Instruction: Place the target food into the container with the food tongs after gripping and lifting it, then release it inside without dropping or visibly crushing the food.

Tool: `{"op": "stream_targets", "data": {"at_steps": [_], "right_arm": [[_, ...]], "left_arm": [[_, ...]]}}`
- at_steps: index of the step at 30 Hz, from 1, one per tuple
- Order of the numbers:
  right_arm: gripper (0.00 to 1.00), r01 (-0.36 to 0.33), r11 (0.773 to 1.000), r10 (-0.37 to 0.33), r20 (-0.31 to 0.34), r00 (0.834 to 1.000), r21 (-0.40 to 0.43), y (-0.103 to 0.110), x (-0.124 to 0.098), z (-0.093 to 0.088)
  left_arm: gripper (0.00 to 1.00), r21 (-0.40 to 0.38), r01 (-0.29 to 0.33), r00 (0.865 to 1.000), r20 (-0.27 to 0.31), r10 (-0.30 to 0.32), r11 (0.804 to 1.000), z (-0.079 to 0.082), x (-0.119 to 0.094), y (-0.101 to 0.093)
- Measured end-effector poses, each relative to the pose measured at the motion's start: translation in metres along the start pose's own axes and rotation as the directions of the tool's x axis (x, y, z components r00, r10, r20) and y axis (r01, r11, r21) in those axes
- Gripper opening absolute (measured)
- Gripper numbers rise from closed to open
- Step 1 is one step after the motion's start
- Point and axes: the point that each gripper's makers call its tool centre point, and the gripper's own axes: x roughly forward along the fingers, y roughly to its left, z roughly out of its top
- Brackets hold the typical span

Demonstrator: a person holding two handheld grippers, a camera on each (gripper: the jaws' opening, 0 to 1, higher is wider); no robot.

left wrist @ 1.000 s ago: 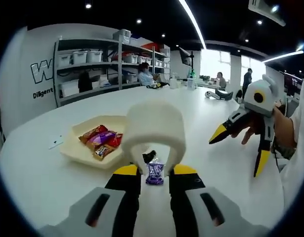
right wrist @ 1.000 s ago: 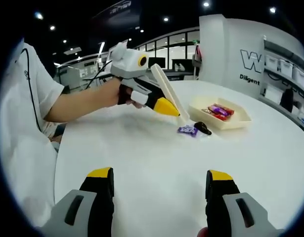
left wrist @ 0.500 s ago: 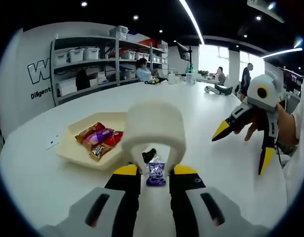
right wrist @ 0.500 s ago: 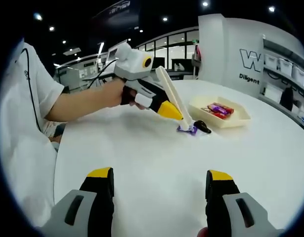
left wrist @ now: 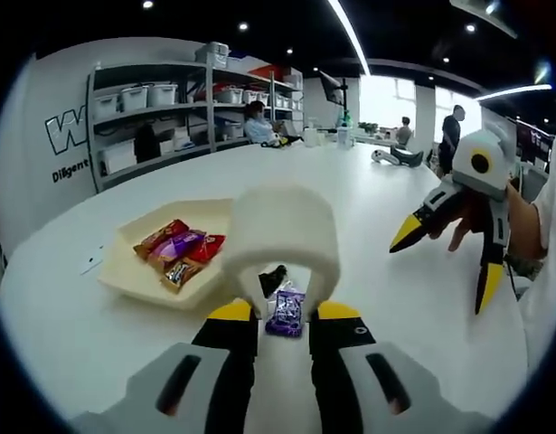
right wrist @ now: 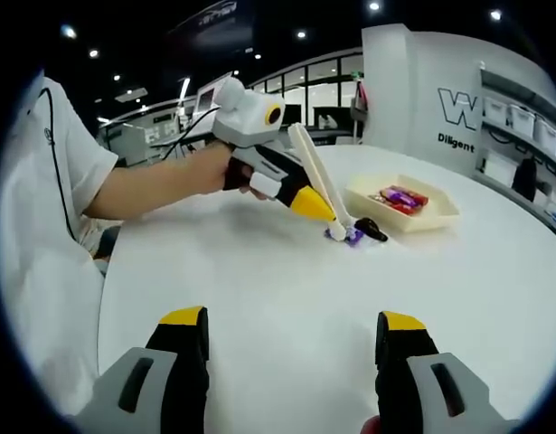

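Note:
My left gripper (left wrist: 285, 314) is shut on cream food tongs (left wrist: 282, 233), which loop up between its yellow-tipped jaws. A purple-wrapped candy (left wrist: 286, 312) lies on the white table between the tong arms, with a black candy (left wrist: 274, 280) just beyond it. In the right gripper view the left gripper (right wrist: 300, 194) tilts down and the tongs (right wrist: 325, 192) reach the purple candy (right wrist: 353, 237) beside the black candy (right wrist: 372, 231). The cream tray (left wrist: 133, 271) holding several wrapped candies sits left of the tongs. My right gripper (right wrist: 296, 330) stands open over bare table.
The tray (right wrist: 440, 217) lies right of the candies in the right gripper view. The right gripper (left wrist: 445, 264), held by a hand, hovers at the right in the left gripper view. Shelves with bins and seated people are far behind. A person's white sleeve (right wrist: 51, 172) is at left.
The left gripper has tipped down and moved the tongs' tips from above the table onto the purple candy. The right gripper has stayed put.

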Motion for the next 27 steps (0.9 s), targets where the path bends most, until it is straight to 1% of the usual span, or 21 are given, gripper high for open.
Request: {"op": "stream_targets", "data": {"at_steps": [11, 17, 22, 27], "right_arm": [[0.73, -0.001, 1.0, 0.001, 0.001, 1.0, -0.005, -0.0004, 0.0, 0.0022], [0.73, -0.002, 1.0, 0.002, 0.002, 1.0, -0.007, -0.0007, 0.0002, 0.0032], [0.73, -0.002, 1.0, 0.002, 0.005, 1.0, -0.01, -0.0007, -0.0001, 0.0044], [0.73, -0.004, 1.0, 0.004, 0.007, 1.0, -0.01, -0.0003, -0.0004, 0.0052]], "left_arm": [[0.17, 0.016, 0.026, 1.0, -0.006, -0.026, 1.0, 0.0005, -0.0011, -0.0026], [0.17, -0.004, 0.048, 0.999, 0.001, -0.048, 0.999, 0.0023, -0.0031, -0.0048], [0.16, 0.0, 0.054, 0.999, -0.006, -0.054, 0.999, 0.0022, -0.0049, -0.0053], [0.16, -0.011, 0.065, 0.998, 0.005, -0.065, 0.998, 0.0069, -0.009, -0.0038]]}}
